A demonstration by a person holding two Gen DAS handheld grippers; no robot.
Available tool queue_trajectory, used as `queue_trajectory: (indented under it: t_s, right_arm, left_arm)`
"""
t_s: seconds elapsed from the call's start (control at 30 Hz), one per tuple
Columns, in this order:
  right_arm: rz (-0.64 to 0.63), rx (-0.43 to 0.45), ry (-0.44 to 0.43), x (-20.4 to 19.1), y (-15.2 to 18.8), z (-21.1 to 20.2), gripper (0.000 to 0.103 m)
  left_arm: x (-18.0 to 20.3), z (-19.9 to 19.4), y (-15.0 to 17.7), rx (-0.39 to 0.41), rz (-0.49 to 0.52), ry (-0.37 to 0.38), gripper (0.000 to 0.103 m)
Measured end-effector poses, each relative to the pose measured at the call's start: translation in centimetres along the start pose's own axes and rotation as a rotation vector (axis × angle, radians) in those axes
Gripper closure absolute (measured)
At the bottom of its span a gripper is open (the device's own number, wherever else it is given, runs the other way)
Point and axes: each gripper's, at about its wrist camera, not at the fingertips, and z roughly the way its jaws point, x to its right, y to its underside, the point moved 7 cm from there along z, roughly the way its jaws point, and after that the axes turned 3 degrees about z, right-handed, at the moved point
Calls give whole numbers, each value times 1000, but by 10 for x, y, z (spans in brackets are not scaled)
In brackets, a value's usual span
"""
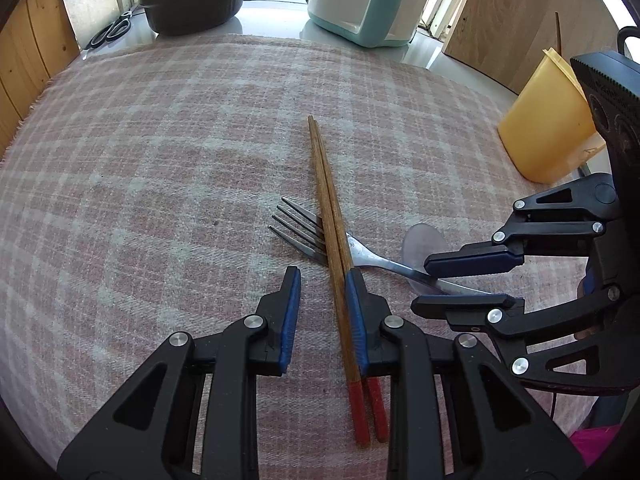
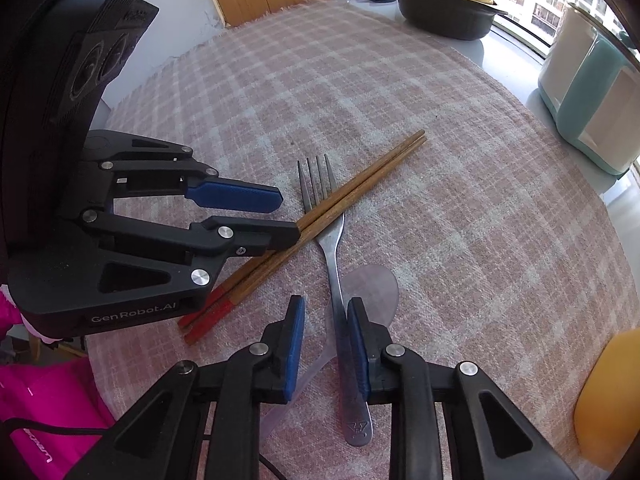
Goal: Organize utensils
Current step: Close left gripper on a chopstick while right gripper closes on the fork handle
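A pair of wooden chopsticks point(image 1: 326, 200) with red ends lies across the neck of a steel fork point(image 1: 304, 228) on a pink checked cloth point(image 1: 160, 140). My left gripper point(image 1: 323, 276) straddles the chopsticks; they rest against its right pad, with a gap to the left pad, so it is open. In the right wrist view, my right gripper point(image 2: 326, 304) straddles the handle of the fork point(image 2: 334, 248), which lies against the right pad, clear of the left pad. A clear plastic spoon point(image 2: 376, 284) lies under the fork. The left gripper point(image 2: 289, 216) and chopsticks point(image 2: 360, 184) show at the left.
A yellow container point(image 1: 548, 128) stands at the cloth's right edge. Behind the cloth are a dark pot with a yellow lid point(image 1: 192, 4), scissors point(image 1: 112, 32) and a teal-and-white appliance point(image 1: 360, 4). Wooden boards stand at the back. Something pink point(image 2: 48, 400) is at the lower left.
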Motion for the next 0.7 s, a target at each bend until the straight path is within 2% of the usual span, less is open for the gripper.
queue_trajectory:
  t_s: [0.17,0.33,0.7]
  right_arm:
    - [12,-1,3,1,-4,6,85]
    - [32,-4,16,5,-5,7,96]
    - [22,5,35,4,-4,5,95]
  left_arm:
    - [-2,3,-4,8,-5,-4,80]
    - [-4,2,-3,9,-6,-11,80]
    - [-2,0,1,9,14,-39,80]
